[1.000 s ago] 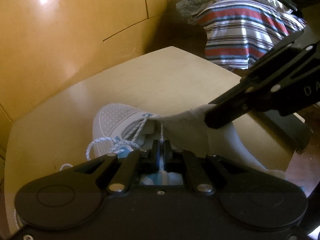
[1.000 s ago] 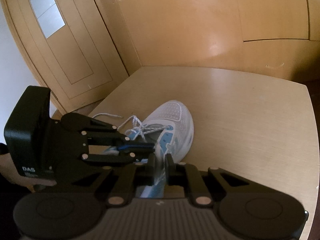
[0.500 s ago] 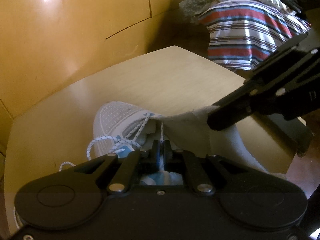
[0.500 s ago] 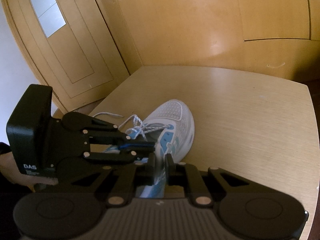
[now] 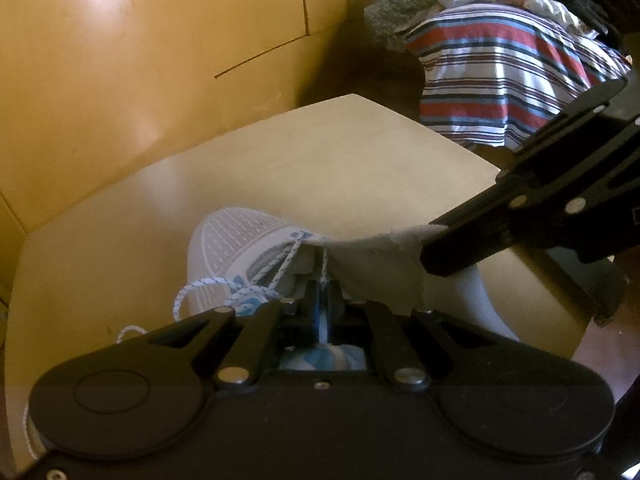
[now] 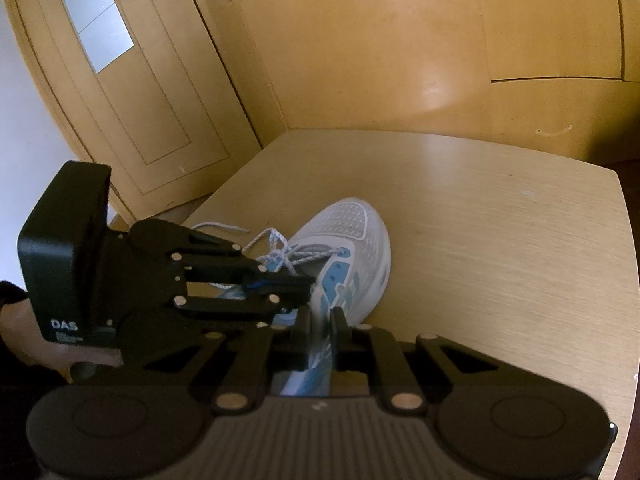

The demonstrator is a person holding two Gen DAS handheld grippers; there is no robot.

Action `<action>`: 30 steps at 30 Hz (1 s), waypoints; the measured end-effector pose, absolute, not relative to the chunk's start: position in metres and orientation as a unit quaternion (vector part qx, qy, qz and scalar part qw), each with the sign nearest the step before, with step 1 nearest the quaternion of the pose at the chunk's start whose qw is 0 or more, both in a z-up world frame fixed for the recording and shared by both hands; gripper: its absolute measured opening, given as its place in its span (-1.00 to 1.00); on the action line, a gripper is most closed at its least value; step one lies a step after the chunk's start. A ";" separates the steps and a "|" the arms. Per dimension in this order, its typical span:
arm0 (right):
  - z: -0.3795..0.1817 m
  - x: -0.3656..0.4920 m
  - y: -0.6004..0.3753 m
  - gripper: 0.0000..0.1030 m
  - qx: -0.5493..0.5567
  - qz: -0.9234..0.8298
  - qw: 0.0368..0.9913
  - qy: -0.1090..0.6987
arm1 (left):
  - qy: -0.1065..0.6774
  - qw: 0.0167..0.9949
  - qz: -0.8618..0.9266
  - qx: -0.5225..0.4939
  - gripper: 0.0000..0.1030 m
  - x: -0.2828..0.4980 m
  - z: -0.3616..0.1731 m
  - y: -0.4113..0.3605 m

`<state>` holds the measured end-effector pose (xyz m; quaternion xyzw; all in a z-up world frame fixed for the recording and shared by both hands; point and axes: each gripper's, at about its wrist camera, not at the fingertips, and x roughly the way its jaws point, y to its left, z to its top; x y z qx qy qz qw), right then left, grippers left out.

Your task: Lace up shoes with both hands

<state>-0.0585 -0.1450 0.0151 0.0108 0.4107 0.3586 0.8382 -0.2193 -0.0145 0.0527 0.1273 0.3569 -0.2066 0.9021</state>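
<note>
White shoe (image 6: 352,248) heel hidden, lace (image 5: 325,264) end hidden between fingers (image 5: 308,300)

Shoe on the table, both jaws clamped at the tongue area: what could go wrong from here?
1. The right gripper holds the grey tongue pulled out sideways; a slip would let it drop back over the eyelets.
2. The left gripper pinches the lace, taut up to its eyelet; more pull may drag the shoe.
3. Loose lace loops lie beside the left gripper's linkage and could snag.
</note>
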 end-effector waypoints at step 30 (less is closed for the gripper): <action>0.013 -0.035 -0.153 -0.74 0.138 0.310 0.844 0.416 | 0.325 0.905 -0.224 0.156 -0.99 -0.218 0.063 -0.018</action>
